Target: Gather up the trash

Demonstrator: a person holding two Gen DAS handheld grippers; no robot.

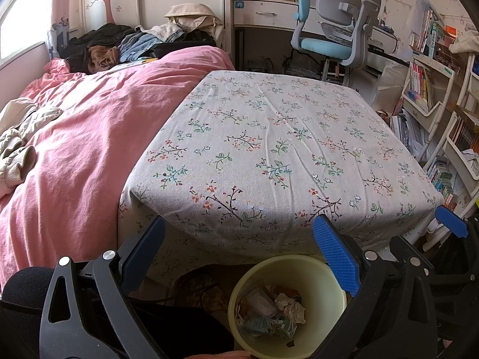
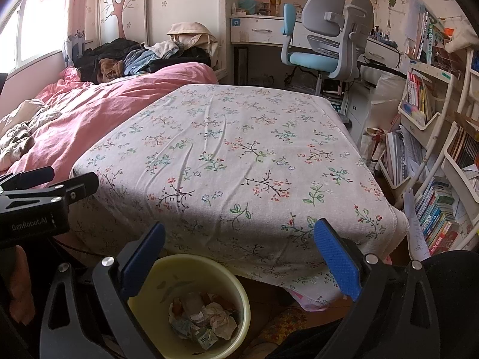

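Note:
A pale yellow bin (image 1: 314, 272) stands on the floor below the table's near edge, with crumpled paper and wrappers (image 1: 275, 311) inside. It also shows in the right wrist view (image 2: 233, 281), with the trash (image 2: 203, 317) at its bottom. My left gripper (image 1: 239, 251) is open and empty, above the bin. My right gripper (image 2: 239, 254) is open and empty, above and right of the bin. The right gripper's blue fingertip (image 1: 452, 221) shows at the right edge of the left wrist view. The left gripper's body (image 2: 36, 206) shows at the left of the right wrist view.
A table under a floral cloth (image 1: 269, 137) fills the middle, with nothing on top. A bed with a pink duvet (image 1: 83, 137) and piled clothes lies to the left. A blue and grey desk chair (image 1: 332, 30) stands behind. Bookshelves (image 1: 443, 137) line the right.

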